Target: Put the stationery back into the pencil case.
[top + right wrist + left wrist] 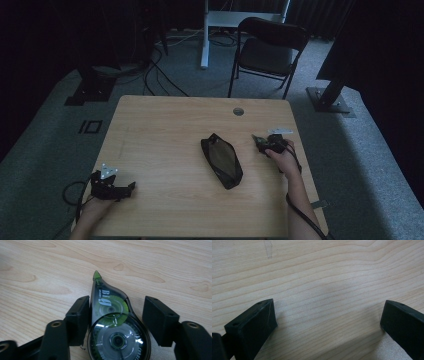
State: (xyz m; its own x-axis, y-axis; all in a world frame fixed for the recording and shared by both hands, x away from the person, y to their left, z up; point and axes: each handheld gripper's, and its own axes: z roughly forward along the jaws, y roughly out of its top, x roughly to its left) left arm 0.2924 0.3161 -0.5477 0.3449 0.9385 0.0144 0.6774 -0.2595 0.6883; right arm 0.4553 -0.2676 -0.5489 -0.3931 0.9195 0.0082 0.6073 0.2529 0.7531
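Note:
A translucent dark correction tape dispenser (112, 325) with green reels lies flat on the wooden table (160, 125), its green tip pointing away. My right gripper (117, 307) stands open around it: the left jaw touches its side and the right jaw is a small gap away. In the high view, the right gripper (261, 142) is at the table's right side. A black zip pouch (221, 160) lies at the middle, to its left. My left gripper (129, 188) rests near the front left corner, open over bare wood (329, 277).
A round cable hole (238, 111) sits near the table's far edge. A black folding chair (267, 50) stands behind the table, with a white desk leg (204, 40) and floor cables beyond. Dark stand bases flank the table.

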